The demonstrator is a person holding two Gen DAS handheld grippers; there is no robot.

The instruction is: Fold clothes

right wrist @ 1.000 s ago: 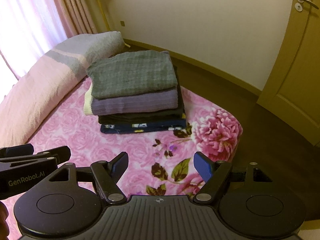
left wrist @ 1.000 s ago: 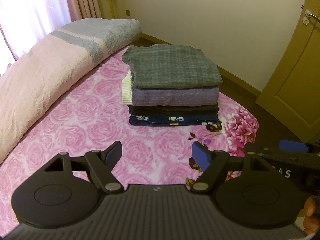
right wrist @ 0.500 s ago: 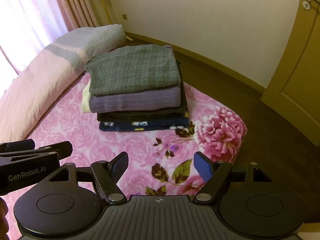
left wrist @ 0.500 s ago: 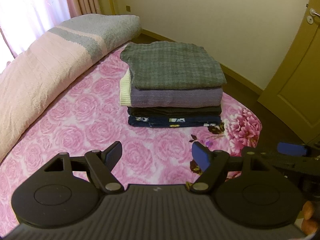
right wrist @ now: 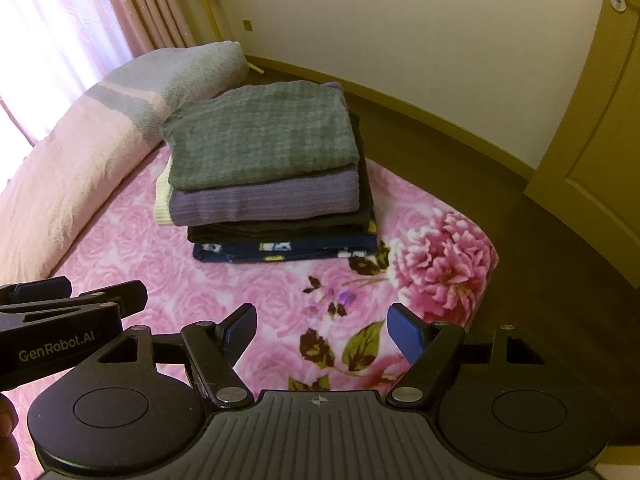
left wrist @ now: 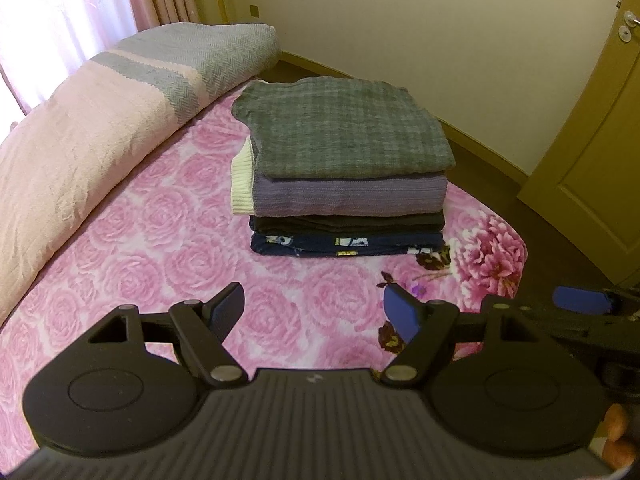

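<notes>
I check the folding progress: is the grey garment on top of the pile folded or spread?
Folded. The grey garment lies as a compact rectangle atop the stack, edges roughly aligned.

1. Ahead of the left gripper [left wrist: 314, 312], a grey checked garment [left wrist: 344, 128] is topping a purple one [left wrist: 352, 198].
2. Beneath, a pink rose-patterned blanket [left wrist: 160, 248] is showing.
3. Blue pads [right wrist: 404, 330] are facing inward.
</notes>
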